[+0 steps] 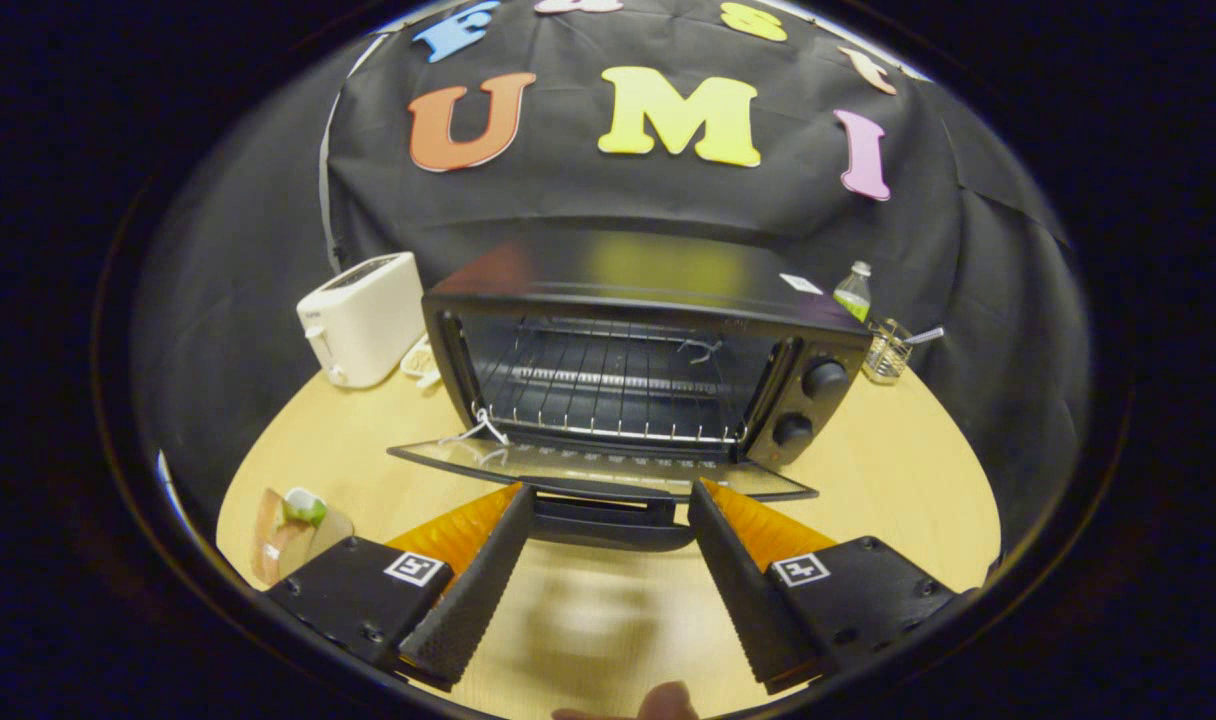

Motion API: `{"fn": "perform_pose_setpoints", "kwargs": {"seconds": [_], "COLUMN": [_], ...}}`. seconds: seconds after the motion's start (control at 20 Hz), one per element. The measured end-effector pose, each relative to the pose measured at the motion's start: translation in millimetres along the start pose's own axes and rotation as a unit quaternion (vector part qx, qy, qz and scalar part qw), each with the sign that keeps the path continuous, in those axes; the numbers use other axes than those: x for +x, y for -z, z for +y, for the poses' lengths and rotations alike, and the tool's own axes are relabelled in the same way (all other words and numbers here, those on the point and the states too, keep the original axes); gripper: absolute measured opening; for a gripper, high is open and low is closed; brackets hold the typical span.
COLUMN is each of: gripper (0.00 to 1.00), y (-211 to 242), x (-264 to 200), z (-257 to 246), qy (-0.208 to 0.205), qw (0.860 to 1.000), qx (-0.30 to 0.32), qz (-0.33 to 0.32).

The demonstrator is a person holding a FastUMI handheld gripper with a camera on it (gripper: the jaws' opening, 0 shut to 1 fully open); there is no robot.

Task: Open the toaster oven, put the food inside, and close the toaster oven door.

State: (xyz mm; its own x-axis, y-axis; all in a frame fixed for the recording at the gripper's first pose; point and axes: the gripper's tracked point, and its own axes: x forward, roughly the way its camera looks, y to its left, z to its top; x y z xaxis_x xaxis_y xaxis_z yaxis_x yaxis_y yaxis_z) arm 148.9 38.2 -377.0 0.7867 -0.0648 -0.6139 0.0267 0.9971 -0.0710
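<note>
your claw [608, 505] is spread wide, nothing between the fingers [468, 590], tips level with the door handle [608, 515] of the toaster oven [648, 350]. one tip sits at each end of the handle; can't tell if either touches it.

no readable writing anywhere. there is 1 small white sticker [800, 283] on the oven roof, text too small. each finger block carries 1 square black-and-white marker [414, 569].

the oven is black with a glossy top, and sits mid surface [898, 470] just ahead of the fingers. its glass door [598, 468] is dropped flat, fully open. a wire rack [608, 390] is inside with nothing visible on it. 2 black knobs [825, 378] are stacked on the right panel.

the food [293, 522] lies on the surface beside the left finger, well short of the oven: flat pale slices with a green and white piece on top.

a white pop-up toaster [363, 318] stands left of the oven. behind the oven's right corner are a bottle with green liquid [853, 291] and a small wire basket [886, 352].

a fingertip [668, 702] shows below the claw.
</note>
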Motion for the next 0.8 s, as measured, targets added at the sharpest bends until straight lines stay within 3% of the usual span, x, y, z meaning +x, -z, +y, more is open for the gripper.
{"fn": "perform_pose_setpoints", "kwargs": {"seconds": [0.55, 0.8], "gripper": [1.00, 1.00], "y": [43, 2], "x": [17, 6], "z": [2, 10], "qy": [-0.028, -0.061], "qw": [0.997, 0.997], "qx": [0.012, -0.036], "qz": [0.077, 0.034]}}
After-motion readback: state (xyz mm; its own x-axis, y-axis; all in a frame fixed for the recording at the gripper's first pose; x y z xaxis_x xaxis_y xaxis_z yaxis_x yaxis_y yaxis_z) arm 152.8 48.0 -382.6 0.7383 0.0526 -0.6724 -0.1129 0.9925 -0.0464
